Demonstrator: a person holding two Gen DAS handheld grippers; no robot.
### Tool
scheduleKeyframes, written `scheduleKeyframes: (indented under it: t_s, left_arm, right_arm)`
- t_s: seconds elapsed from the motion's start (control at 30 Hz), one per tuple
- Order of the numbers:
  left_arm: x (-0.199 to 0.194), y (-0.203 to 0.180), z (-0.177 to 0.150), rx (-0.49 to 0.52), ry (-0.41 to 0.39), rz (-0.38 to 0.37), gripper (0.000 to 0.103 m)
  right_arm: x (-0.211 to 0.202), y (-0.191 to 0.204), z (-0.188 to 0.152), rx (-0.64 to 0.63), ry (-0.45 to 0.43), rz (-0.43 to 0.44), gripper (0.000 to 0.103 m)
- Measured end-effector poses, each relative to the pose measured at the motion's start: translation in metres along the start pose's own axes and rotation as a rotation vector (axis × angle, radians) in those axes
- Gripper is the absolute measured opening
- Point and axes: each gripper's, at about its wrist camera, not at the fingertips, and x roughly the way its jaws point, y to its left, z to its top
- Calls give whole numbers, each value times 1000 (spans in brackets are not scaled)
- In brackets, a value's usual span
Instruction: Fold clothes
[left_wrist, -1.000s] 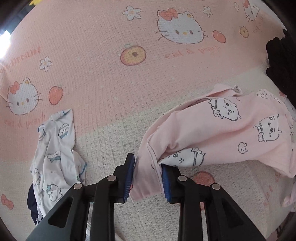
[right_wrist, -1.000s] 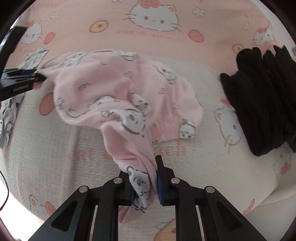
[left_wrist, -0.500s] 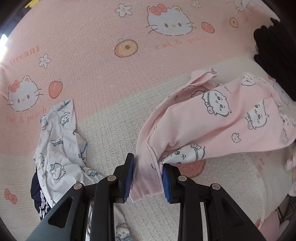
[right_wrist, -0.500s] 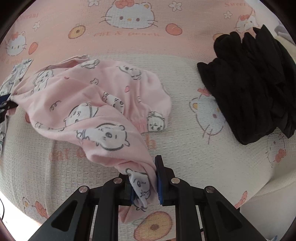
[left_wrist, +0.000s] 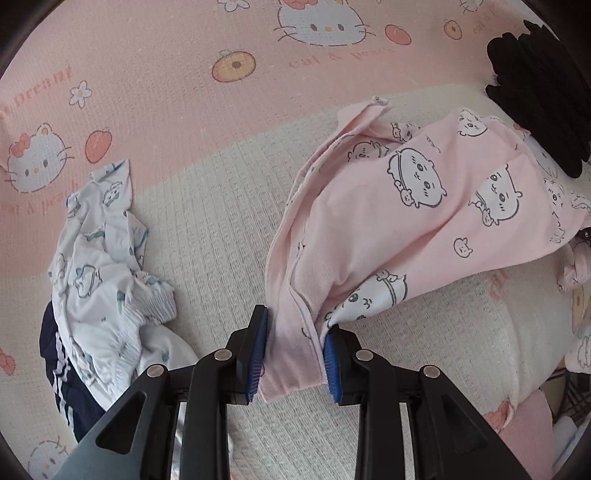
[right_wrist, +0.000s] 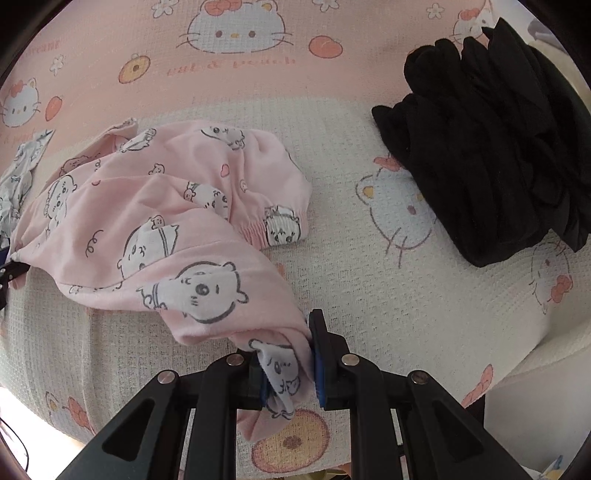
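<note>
A pink garment (left_wrist: 424, 221) printed with cartoon animals stretches from the left gripper (left_wrist: 295, 349), clamped on its hem at lower centre, up toward the frame's right. In the right wrist view, the right gripper (right_wrist: 290, 369), bottom centre, pinches another bunched, wrinkled end over the cat-print bedspread (right_wrist: 351, 155).
</note>
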Motion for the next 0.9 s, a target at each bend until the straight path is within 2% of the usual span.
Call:
scheduleKeyframes:
  t_s: [0.17, 0.3, 0.5, 0.6, 0.63, 0.67, 0.7, 0.73, 0.77, 0.9]
  left_arm:
    - [3, 0, -17, -13, 34, -25, 25]
    - [3, 1, -29, -15, 40, -16, 25]
    - [-1, 5, -40, -51, 32, -57, 25]
    - [-11, 5, -45, -42, -36, -128, 25]
    - [-14, 5, -46, -40, -54, -143, 28]
    - [-16, 5, -45, -50, -59, -155, 40]
    - [-18, 5, -44, -61, -64, -166, 49]
    - [-20, 5, -43, -71, -69, -178, 66]
    - [-22, 5, -43, -82, -74, -189, 70]
    - [-30, 6, -39, -124, -94, -236, 70]
  right_arm:
    - [1, -5, -5, 14, 17, 17, 16]
    - [0, -10, -7, 30, 22, 28, 16]
    - [1, -12, -10, 35, 27, 51, 16]
    - [0, -14, -11, 43, 39, 104, 17]
    - [-1, -15, -11, 46, 44, 124, 18]
    - [-2, -15, -11, 48, 46, 146, 27]
    - [-4, -16, -10, 46, 39, 173, 42]
    - [-8, -16, -11, 50, 26, 198, 51]
    - [-12, -16, -11, 58, 10, 218, 62]
    - [-21, -15, -7, 64, -39, 271, 64]
